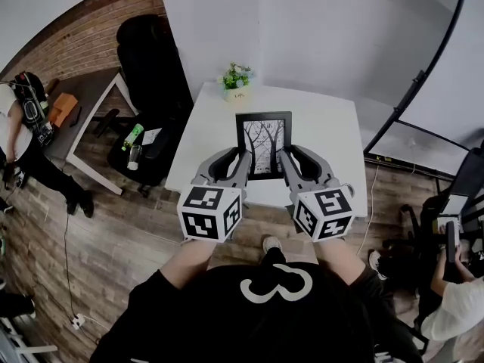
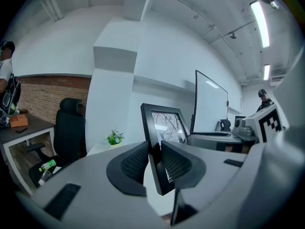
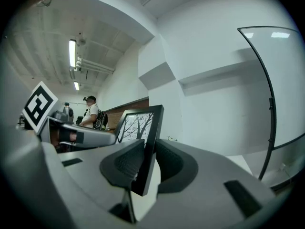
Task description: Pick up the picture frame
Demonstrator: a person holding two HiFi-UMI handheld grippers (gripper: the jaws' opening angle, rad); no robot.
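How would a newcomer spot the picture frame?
Start at the white table. Over its near half, the left gripper and right gripper hold the picture frame by its sides. Unlike the small potted plant behind, it's flat, black-edged, showing bare branches.

We wear a black top (image 1: pixel 227 324) with a white looped mark (image 1: pixel 276 286) on it, its sleeves (image 1: pixel 151 297) stopping short of the wrists, and one pale shoe (image 1: pixel 271 243). Our left gripper (image 1: pixel 242 157) and right gripper (image 1: pixel 285 157) are smooth grey shells with curved arms, each ending in a white cube (image 1: pixel 210 212) printed with black square markers. Their jaws carry dark pads (image 2: pixel 135 162) with a fine ribbed weave, set in rounded black cups.
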